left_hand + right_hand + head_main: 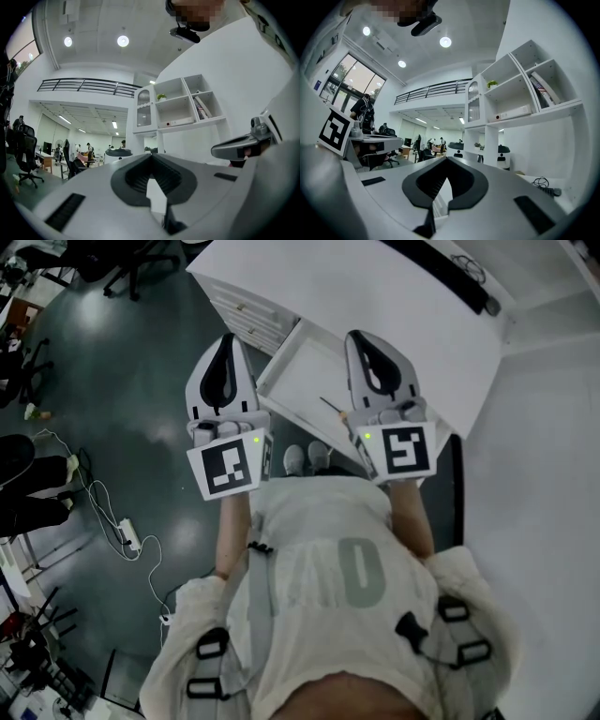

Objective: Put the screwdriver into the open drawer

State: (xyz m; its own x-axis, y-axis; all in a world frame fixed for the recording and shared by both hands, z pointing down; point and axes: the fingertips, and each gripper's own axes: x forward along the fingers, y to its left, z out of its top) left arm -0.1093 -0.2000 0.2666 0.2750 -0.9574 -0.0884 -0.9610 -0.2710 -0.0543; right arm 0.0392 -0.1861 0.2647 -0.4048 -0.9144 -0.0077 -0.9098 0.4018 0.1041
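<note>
**Containers**
- Open drawer (298,367): white, shallow, rectangular, pulled out from under the white bench (375,287).
  - Contents: one screwdriver (330,405), with a slim dark shaft, lying flat on the drawer floor towards the right-hand rim.
  - Its handle end runs under the right tool in the head view, so the shape of the handle cannot be told.
- White drawer unit (246,313): stands just beside the open drawer, with its fronts closed and small handles on them. Its contents are not visible.
- White wall shelf (520,93): open compartments, seen in the right gripper view. These hold leaning books, a long pale box and a small green plant.

**Tools**
- Left tool (230,341): a pale grey body with black-lined jaws and a marker cube at the rear.
  - It is held level over the dark grey-green floor (141,381), just left of the drawer's near corner.
  - Its jaws are closed tip to tip with nothing between them, and it touches nothing.
- Right tool (361,338): the same make as the left.
  - It is held level above the drawer's right side, over the screwdriver's handle end.
  - Its jaws are fully together and it grips nothing. The screwdriver lies in the drawer, not between the jaws.
</note>
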